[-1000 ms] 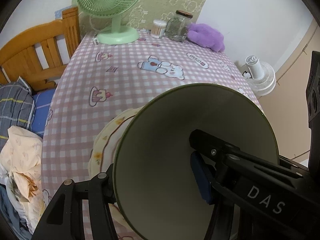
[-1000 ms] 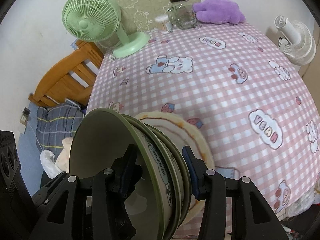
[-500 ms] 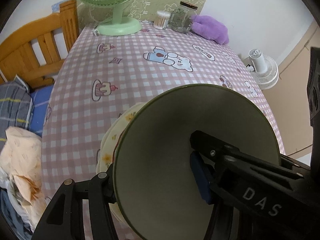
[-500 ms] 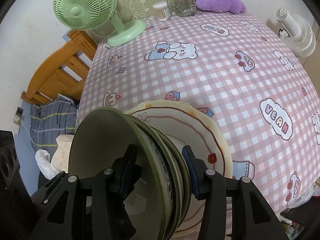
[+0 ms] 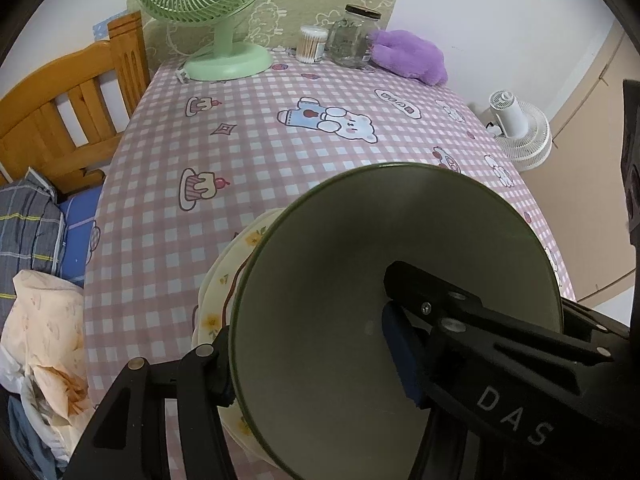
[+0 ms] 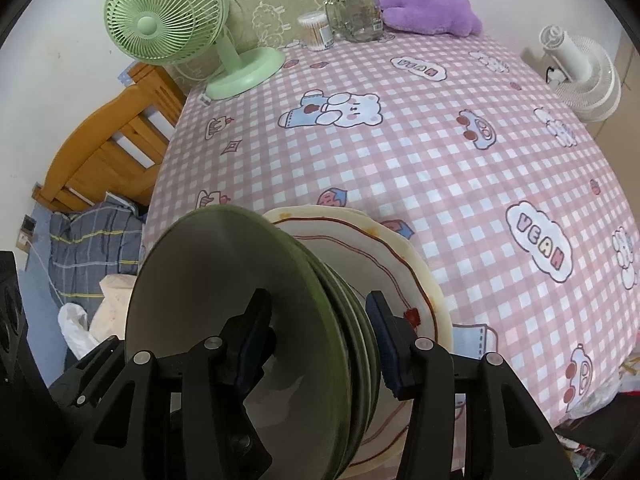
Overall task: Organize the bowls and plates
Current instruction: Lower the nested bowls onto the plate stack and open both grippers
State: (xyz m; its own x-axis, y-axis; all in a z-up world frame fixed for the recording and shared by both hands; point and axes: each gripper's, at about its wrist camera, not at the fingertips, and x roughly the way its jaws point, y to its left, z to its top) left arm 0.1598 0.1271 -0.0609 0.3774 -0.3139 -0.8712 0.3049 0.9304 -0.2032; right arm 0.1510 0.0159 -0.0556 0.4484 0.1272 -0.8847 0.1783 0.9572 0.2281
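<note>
A stack of green-rimmed bowls (image 6: pixel 224 312) is held on edge, tilted, over a cream plate with a red wavy line (image 6: pixel 384 264) lying near the table's front edge. My right gripper (image 6: pixel 320 340) is shut on the stack's rim, one finger inside the front bowl and one behind the stack. My left gripper (image 5: pixel 312 360) is shut on the same stack (image 5: pixel 340 288) from the other side, its right finger inside the bowl. The cream plate (image 5: pixel 224 280) shows partly behind the bowls.
The table carries a pink checked cloth (image 6: pixel 420 152). At its back stand a green fan (image 6: pixel 168 16), a glass jar (image 6: pixel 354 8), a cotton-swab tub (image 6: pixel 314 30) and a purple plush (image 6: pixel 432 10). A wooden bed frame (image 5: pixel 60 104) stands left, a white floor fan (image 5: pixel 520 132) right.
Both grippers have moved with the bowl stack closer over the cream plate, which now shows more fully. Their grip has not changed.
</note>
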